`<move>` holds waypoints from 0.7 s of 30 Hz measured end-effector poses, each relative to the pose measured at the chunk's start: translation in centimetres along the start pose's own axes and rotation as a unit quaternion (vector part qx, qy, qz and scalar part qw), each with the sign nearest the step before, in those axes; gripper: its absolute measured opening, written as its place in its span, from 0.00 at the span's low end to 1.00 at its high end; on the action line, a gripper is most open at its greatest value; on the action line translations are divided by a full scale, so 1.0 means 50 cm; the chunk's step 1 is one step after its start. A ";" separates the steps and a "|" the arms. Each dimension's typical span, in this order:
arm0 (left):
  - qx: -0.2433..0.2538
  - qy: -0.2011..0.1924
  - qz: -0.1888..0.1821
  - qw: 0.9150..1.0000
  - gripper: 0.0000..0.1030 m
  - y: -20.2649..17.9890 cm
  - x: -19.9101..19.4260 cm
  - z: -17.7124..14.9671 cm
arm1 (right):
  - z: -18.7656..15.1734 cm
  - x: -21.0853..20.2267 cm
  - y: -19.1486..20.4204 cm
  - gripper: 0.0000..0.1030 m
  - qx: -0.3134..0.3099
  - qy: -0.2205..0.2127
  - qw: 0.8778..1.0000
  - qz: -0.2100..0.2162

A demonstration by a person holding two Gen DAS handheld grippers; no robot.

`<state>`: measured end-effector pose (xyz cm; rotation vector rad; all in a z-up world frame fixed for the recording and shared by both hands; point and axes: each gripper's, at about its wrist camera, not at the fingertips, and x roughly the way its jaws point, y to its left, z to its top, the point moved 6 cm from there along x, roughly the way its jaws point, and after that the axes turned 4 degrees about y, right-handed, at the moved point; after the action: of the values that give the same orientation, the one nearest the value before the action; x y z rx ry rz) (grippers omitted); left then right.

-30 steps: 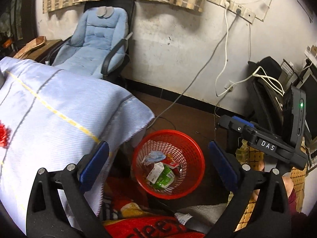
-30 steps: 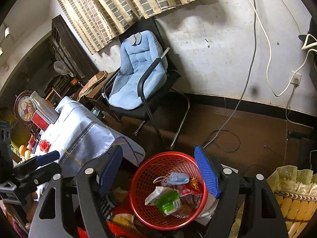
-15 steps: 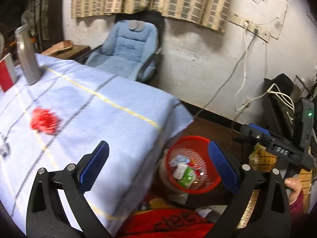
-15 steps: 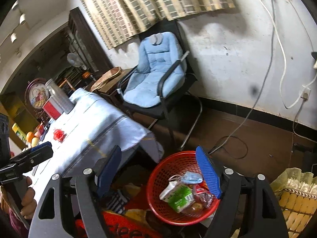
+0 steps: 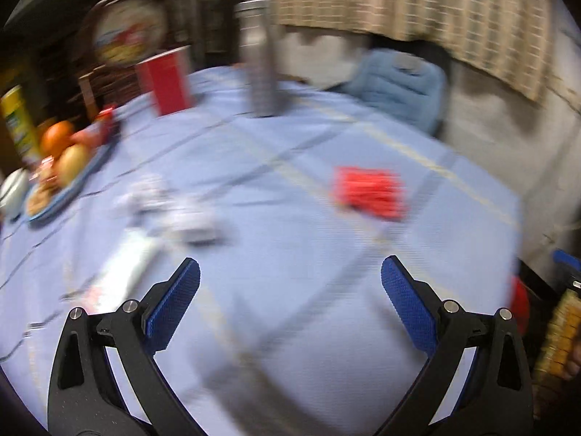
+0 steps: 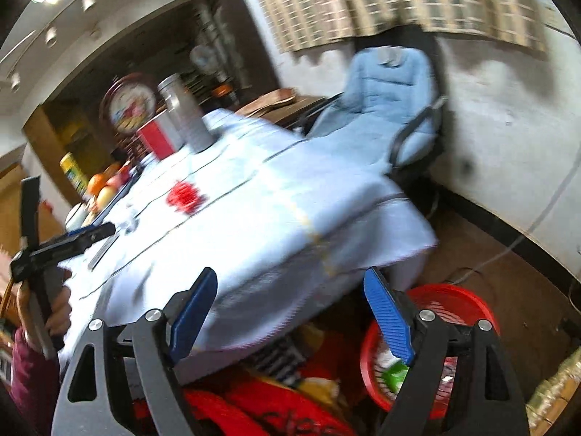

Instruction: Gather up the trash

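My left gripper is open and empty above the blue tablecloth. A crumpled red wrapper lies ahead of it to the right. Whitish crumpled trash and a long white wrapper lie ahead to the left. My right gripper is open and empty at the table's near corner. The red waste basket with trash in it stands on the floor to its right. The red wrapper also shows in the right wrist view. The left gripper also shows in the right wrist view.
A steel flask, a red cup and a plate of fruit stand at the table's far side. A blue padded chair stands by the wall. Red cloth lies on the floor below the table.
Both grippers have swung up and left from the basket toward the table. The left one is now over the tablecloth facing the trash. Both views are motion-blurred.
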<state>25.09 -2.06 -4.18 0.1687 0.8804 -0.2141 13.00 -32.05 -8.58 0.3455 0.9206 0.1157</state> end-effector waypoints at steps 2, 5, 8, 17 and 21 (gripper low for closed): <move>-0.020 0.005 0.031 0.999 0.94 0.075 0.013 -0.006 | 0.011 0.030 0.052 0.79 -0.019 0.011 1.000 0.013; -0.065 0.008 0.058 0.996 0.94 0.187 0.030 -0.027 | 0.027 0.067 0.117 0.79 -0.045 0.022 0.998 0.027; -0.114 0.010 0.050 0.992 0.94 0.262 0.046 -0.048 | 0.046 0.112 0.184 0.80 -0.071 0.032 0.996 0.036; -0.106 0.060 0.075 0.990 0.94 0.295 0.108 -0.055 | 0.102 0.233 0.342 0.84 -0.155 0.038 0.987 0.011; -0.118 0.079 0.054 0.988 0.95 0.302 0.127 -0.062 | 0.114 0.265 0.392 0.87 -0.201 0.028 0.979 -0.010</move>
<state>30.58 12.52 -10.19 0.0126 1.0428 0.0050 26.49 -11.81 -8.81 -0.0426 0.9311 0.2888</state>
